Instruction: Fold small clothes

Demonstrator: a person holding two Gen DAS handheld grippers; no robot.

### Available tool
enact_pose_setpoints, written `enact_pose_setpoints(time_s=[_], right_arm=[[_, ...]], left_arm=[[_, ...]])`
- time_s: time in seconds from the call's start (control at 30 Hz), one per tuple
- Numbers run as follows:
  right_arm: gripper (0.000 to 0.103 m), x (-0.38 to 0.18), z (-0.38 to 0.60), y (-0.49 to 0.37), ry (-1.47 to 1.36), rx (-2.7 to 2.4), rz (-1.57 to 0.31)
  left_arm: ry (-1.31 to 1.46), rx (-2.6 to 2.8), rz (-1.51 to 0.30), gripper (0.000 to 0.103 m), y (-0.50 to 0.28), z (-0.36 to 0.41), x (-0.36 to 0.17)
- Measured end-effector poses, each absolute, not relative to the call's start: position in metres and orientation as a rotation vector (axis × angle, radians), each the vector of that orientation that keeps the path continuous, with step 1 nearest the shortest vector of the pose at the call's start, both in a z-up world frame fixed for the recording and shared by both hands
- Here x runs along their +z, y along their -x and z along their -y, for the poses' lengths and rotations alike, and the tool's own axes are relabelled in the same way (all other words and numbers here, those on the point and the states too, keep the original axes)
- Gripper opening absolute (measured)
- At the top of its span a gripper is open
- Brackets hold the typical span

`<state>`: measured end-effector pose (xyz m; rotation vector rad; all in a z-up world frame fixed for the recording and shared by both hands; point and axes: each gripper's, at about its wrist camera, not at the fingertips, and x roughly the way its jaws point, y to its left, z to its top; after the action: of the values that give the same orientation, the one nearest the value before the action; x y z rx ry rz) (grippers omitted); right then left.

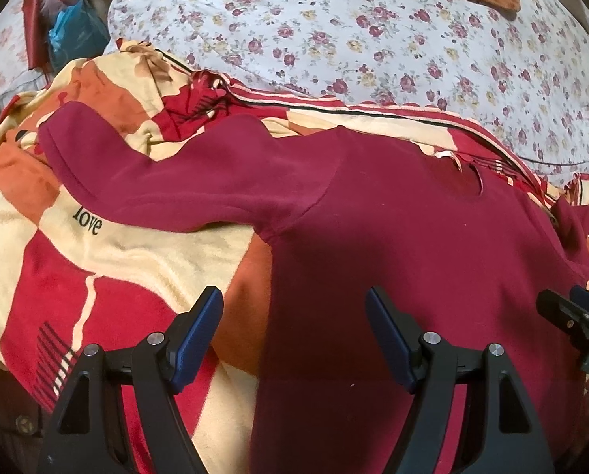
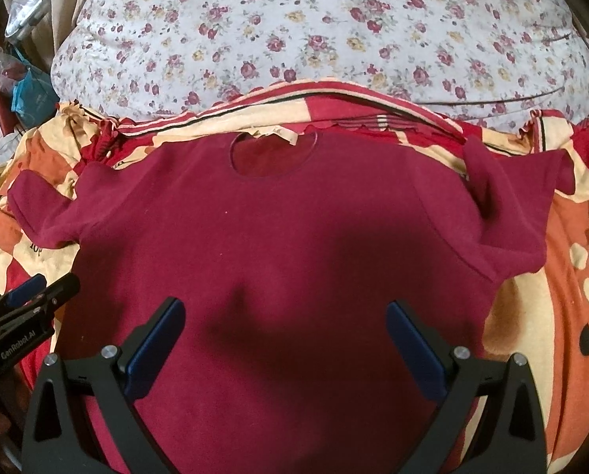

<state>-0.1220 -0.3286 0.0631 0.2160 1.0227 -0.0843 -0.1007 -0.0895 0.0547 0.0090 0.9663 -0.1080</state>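
A small maroon short-sleeved knit shirt (image 2: 278,237) lies face up and spread flat on a red, orange and cream patterned blanket (image 1: 109,260) that covers the bed, its round neckline (image 2: 272,156) pointing away toward a white quilt printed with small red flowers (image 2: 334,27). Laid out this way, both sleeves are free to be turned inward — the left sleeve (image 1: 144,173) stretches out straight, while the right sleeve (image 2: 511,205) is slightly rumpled, with a fold standing up near the shoulder.

The left tool (image 1: 294,335) hangs over the shirt's left edge, its blue-padded fingers spread wide and holding nothing; one finger sits above the blanket, the other above the cloth. The right tool (image 2: 286,345) is likewise spread and empty, poised over the lower middle of the shirt, where a soft wrinkle (image 2: 239,300) rises. Whether either touches the fabric cannot be told.

No fold looks made yet. A likely first move is pinching a sleeve or side hem — the thin knit may bunch and drag on the blanket.
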Motion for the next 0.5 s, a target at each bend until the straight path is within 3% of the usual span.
enact_pose_setpoints(time_s=[0.5], right_arm=[[0.103, 0.0618, 0.3286, 0.1218, -0.223, -0.082, -1.027]], left_arm=[[0.014, -0.095, -0.961, 0.055, 0.1005, 0.0815, 0.0563]])
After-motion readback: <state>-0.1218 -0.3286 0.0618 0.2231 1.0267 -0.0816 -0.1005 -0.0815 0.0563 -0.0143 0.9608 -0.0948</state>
